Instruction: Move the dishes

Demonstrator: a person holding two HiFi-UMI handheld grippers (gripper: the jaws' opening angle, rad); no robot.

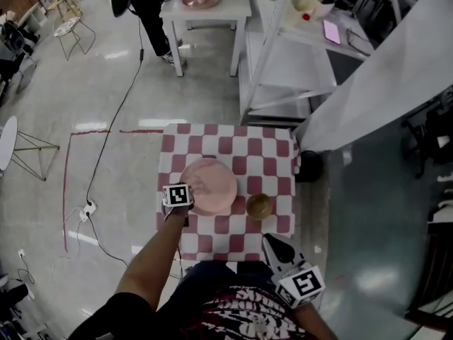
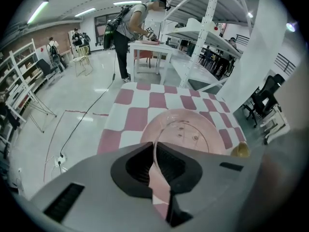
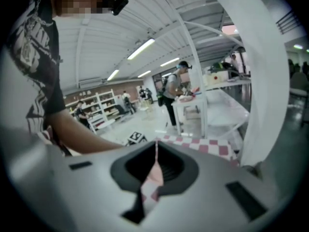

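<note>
Checked counter [image 1: 277, 144]: left hand-held gripper [image 1: 194, 188] pinches the plate [image 1: 218, 181] by its near-left rim; right hand-held gripper [image 1: 269, 239] pressed together, near-right corner.

A glossy grey floor [image 1: 212, 83] spreads round the bench [image 1: 279, 147] with its red-and-white check cloth. Red tape [image 1: 66, 190] and a black cable [image 1: 124, 101] cross the floor. Farther off stand a white table [image 1: 237, 7], a white metal rack [image 1: 283, 69] and wire-legged chairs [image 1: 69, 25]. Strip lights [image 2: 38, 12] run overhead.
</note>
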